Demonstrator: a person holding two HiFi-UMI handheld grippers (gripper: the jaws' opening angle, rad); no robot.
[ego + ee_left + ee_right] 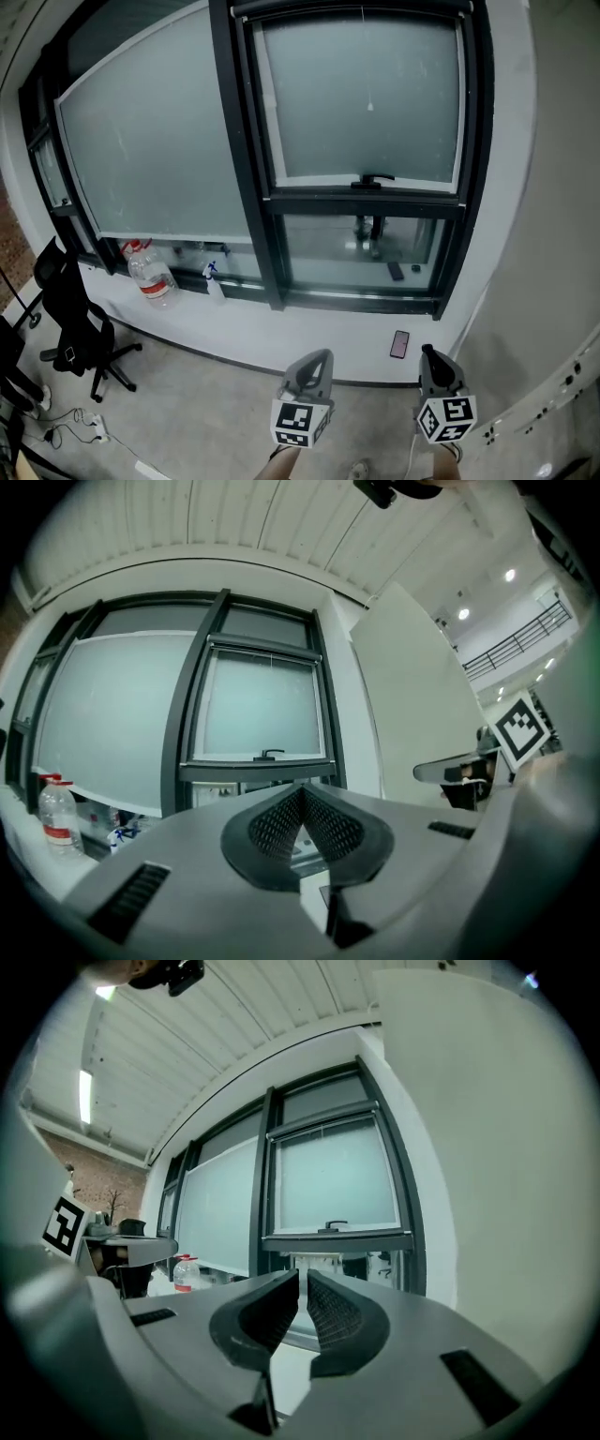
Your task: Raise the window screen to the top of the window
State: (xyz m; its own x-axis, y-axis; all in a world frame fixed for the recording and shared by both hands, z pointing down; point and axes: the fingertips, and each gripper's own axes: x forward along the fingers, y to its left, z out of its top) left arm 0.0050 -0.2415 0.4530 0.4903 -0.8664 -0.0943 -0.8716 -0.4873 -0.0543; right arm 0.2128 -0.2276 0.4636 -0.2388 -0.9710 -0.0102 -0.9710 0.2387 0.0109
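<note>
The window screen [361, 98] is a frosted panel in the dark-framed right window. Its bottom bar with a small black handle [373, 180] sits about two thirds down the opening, with clear glass below. The left gripper view shows the same screen [260, 710] and handle [271, 754], as does the right gripper view, with screen [336, 1180] and handle [336, 1227]. My left gripper [314, 361] and right gripper [429, 354] hang low, well short of the window and side by side. The left gripper [302, 794] is shut on nothing. The right gripper [303, 1277] is also shut and empty.
A white sill [281, 328] runs under the windows, holding a large water bottle [150, 272], a spray bottle [214, 279] and a phone [400, 344]. A black office chair [75, 319] stands at the left. A white wall [553, 234] closes the right side.
</note>
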